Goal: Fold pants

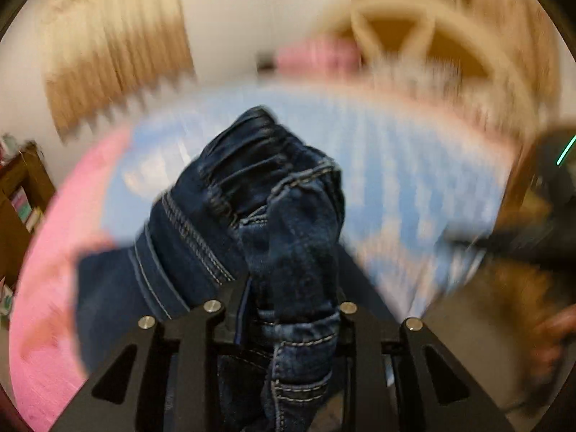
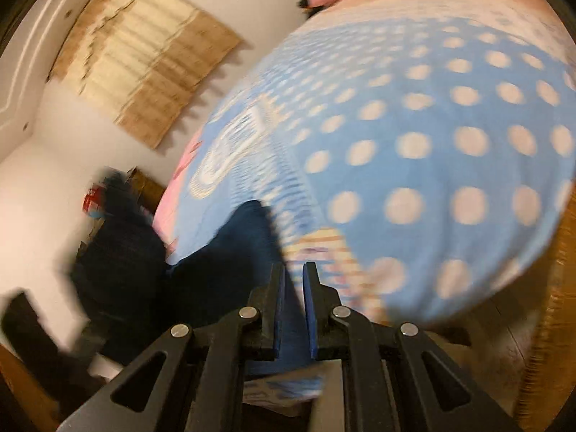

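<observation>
The left hand-held gripper (image 1: pixel 288 288) is clamped on a thick bunch of dark blue jeans (image 1: pixel 259 194), the gathered waistband and stitched seams standing up between its black fingers and more denim spilling down through the frame toward the camera. Behind the jeans lies a bed (image 1: pixel 414 165) covered with a light blue blanket, with a pink blanket (image 1: pixel 54 252) along its left edge; everything behind the denim is smeared by motion. At the right edge of this view a dark blurred shape shows, too smeared to name. From the right wrist, the right hand-held gripper (image 2: pixel 293 280) has its blue-padded fingers drawn narrow, and whether cloth is pinched between them I cannot tell; dark denim (image 2: pixel 216 270) trails off just to their left over the near edge of the bed. This view alone shows the blue blanket (image 2: pixel 432 126) is covered in pale dots, and a torn sheet of brown cardboard (image 2: pixel 144 61) fixed to the white wall. Only the left view shows a pale fan-shaped headboard (image 1: pixel 414 36) at the far end of the bed and a dark wooden shelf (image 1: pixel 21 194) with small items on it.
</observation>
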